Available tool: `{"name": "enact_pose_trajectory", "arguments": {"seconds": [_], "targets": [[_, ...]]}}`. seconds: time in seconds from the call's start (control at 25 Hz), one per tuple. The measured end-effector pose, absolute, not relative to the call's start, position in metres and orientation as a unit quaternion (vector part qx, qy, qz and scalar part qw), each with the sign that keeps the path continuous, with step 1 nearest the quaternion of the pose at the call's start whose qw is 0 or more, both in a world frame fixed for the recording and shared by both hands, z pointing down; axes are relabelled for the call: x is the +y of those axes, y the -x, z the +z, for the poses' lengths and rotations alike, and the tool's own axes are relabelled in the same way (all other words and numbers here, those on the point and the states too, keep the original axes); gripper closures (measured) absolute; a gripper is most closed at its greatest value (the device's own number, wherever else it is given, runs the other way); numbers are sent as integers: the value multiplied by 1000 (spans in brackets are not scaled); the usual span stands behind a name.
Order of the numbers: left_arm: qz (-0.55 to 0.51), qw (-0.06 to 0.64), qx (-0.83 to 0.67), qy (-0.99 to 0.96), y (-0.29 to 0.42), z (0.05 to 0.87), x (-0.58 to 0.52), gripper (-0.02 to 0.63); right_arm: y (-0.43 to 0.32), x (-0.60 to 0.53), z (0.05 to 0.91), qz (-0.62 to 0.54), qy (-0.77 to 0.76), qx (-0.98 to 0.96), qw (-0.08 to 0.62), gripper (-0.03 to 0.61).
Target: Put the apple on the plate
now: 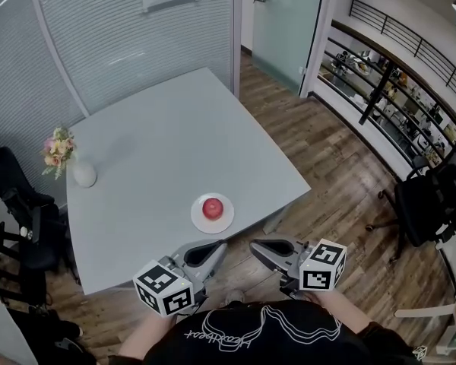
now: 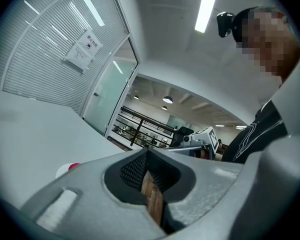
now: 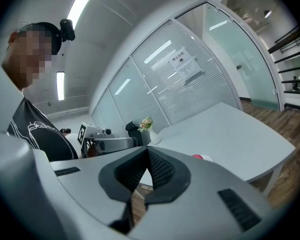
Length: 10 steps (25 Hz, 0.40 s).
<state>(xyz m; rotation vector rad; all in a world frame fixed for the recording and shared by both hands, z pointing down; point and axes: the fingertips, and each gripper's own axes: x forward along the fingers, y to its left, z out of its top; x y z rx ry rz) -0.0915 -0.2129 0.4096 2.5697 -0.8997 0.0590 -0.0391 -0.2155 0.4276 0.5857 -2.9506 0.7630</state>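
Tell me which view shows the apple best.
The head view: the apple sits whole, unobstructed, on the white plate. The left gripper view catches only a red sliver; the right gripper view likewise.

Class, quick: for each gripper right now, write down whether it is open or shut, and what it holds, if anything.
Left gripper: shut, holding nothing.
Right gripper: shut, holding nothing.

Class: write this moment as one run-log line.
apple: on plate | left gripper: shut, empty | right gripper: shut, empty | task: looks done
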Motion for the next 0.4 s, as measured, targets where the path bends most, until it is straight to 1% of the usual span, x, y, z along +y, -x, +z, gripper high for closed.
{"name": "enact_pose_trajectory", "arguments": {"seconds": [0.4], "targets": [[28, 212, -316, -924, 93, 419, -229, 600, 38, -229, 432, 250, -204, -946, 20, 571]]}}
